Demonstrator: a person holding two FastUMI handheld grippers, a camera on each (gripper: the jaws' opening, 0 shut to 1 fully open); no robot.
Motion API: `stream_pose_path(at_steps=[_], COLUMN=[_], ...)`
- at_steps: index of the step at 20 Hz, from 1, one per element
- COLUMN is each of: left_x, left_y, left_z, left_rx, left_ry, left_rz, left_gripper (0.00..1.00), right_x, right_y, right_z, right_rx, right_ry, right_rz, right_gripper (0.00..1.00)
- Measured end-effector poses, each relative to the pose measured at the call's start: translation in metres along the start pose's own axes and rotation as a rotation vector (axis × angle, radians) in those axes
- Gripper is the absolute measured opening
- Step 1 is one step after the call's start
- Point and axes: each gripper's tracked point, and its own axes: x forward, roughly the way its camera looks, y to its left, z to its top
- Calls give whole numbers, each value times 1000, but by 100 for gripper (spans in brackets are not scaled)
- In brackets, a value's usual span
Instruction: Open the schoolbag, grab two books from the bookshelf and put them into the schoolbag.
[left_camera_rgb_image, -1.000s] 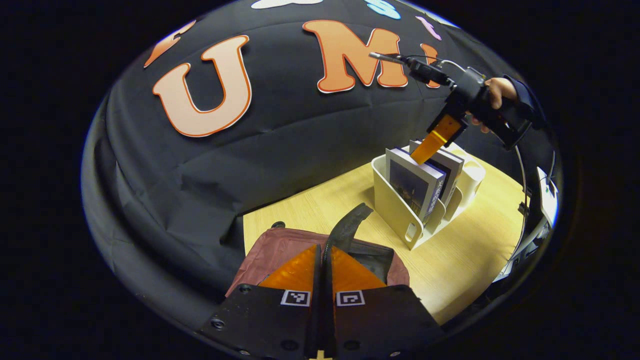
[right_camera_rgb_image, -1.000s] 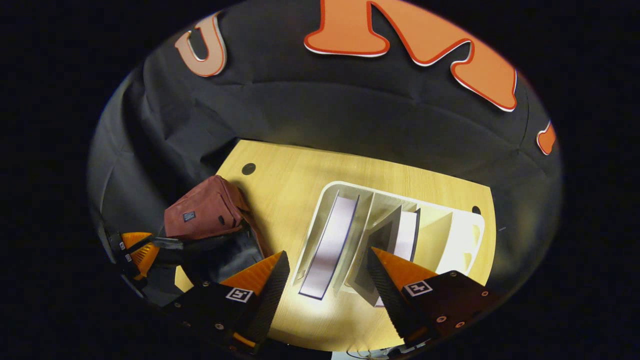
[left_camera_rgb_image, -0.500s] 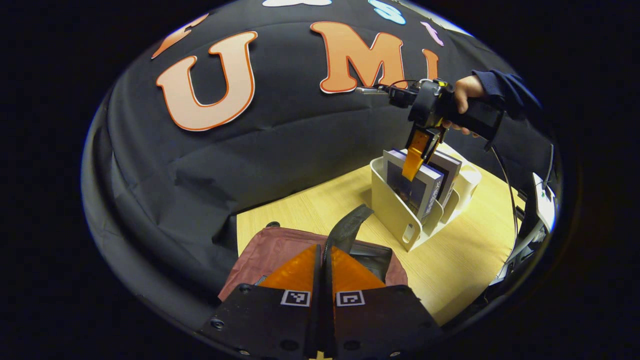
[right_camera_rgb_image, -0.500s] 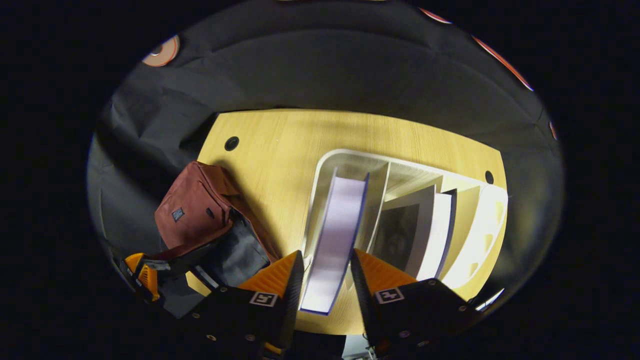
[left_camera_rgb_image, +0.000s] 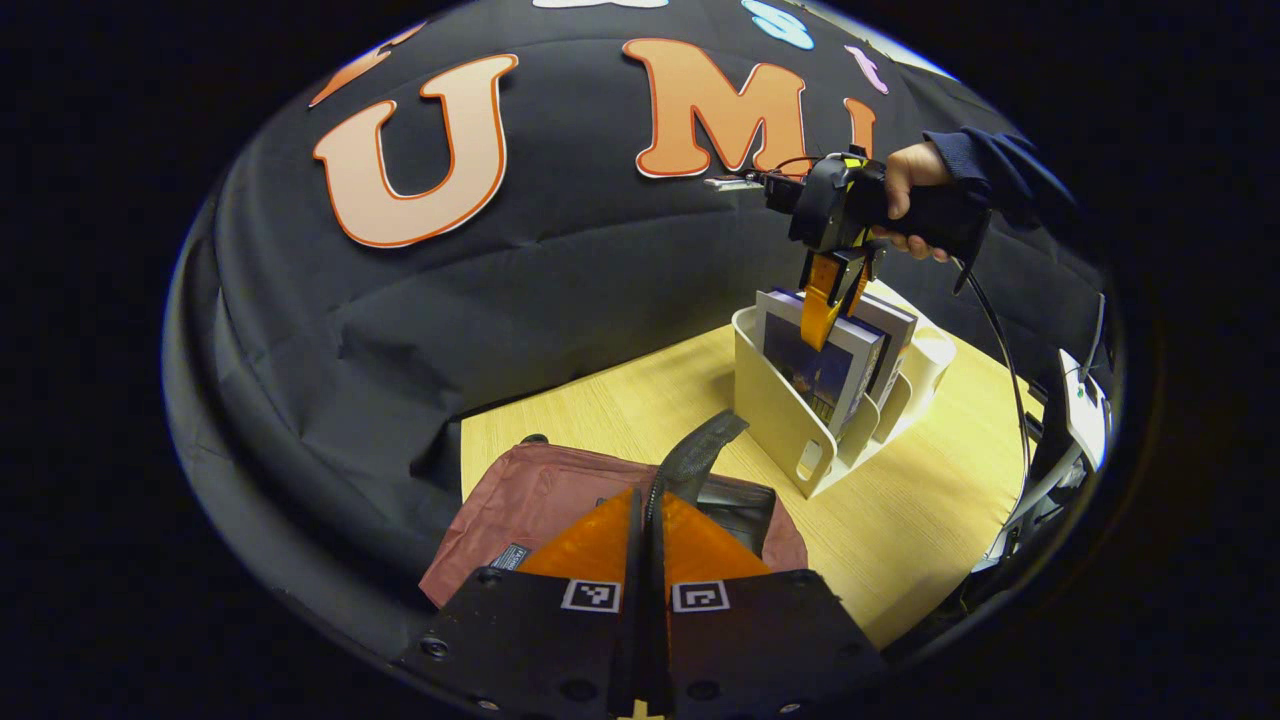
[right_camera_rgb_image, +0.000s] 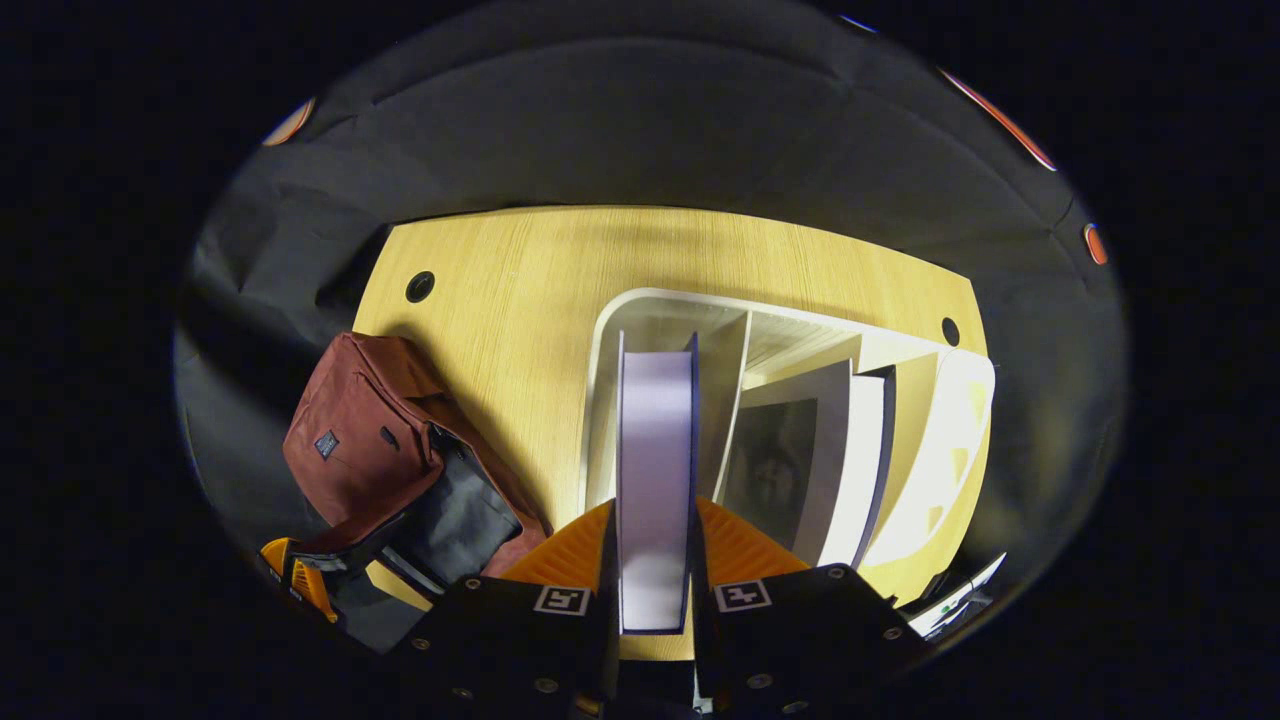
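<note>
Purple-edged book (right_camera_rgb_image: 655, 430) now pinched between right gripper (right_camera_rgb_image: 655, 515) fingers, wide apart a moment ago. Stands in left slot of white bookshelf (right_camera_rgb_image: 600, 400), mid frame. Looks ready to lift. Left gripper (left_camera_rgb_image: 645, 500) fingers shut tight on strap (left_camera_rgb_image: 695, 455), holding red schoolbag (left_camera_rgb_image: 540, 490) open, bottom middle.

- My right gripper (right_camera_rgb_image: 655, 560) has both fingers pressed on the top edge of the first book (right_camera_rgb_image: 655, 440).
- This book stands upright in the left slot of the shelf (right_camera_rgb_image: 940, 440).
- A second book (right_camera_rgb_image: 850, 450) leans in the next slot.
- The shelf is on the table (right_camera_rgb_image: 540, 280).
- The bag (right_camera_rgb_image: 370, 450) lies open at the left, and the left gripper (right_camera_rgb_image: 300, 580) holds its strap.
</note>
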Motion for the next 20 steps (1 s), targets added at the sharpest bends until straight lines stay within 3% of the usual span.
stream_pose_path(at_steps=[1, 2, 3, 4, 5, 6, 7, 8, 15, 16, 20], left_x=[0, 1, 1, 1, 0, 1, 0, 1, -3, -5, -9], left_y=[0, 0, 0, 0, 0, 0, -1, -1, 1, 3, 15], left_z=[0, 0, 0, 0, -1, 0, -1, 0, 14, 19, 30], left_rx=[0, 1, 2, 2, 2, 2, 1, 1, 62, 75, 113], left_ry=[0, 1, 2, 2, 4, 5, 6, 8, 21, 20, 21], left_rz=[-2, -2, -4, -3, -4, -2, -3, -2, 17, 24, 46], left_gripper=[5, 5, 5, 5, 5, 5, 10, 5, 9, 5, 5], right_x=[-3, -11, -19, -28, -36, -46, -56, -66, -124, -130, -154], right_y=[2, 4, 5, 4, 0, -3, -7, -11, -35, -36, -27], right_z=[-1, -1, -1, -2, -3, -5, -7, -8, -25, -27, -41], right_rx=[-3, 0, 5, 10, 10, 10, 14, 17, 36, 34, 39], right_ry=[-6, -13, -21, -35, -52, -69, -84, -98, -201, -220, -301], right_rz=[11, 29, 48, 53, 63, 76, 89, 99, 163, 176, 246], right_gripper=[30, 20, 29, 28, 36, 28, 28, 28, 27, 27, 27])
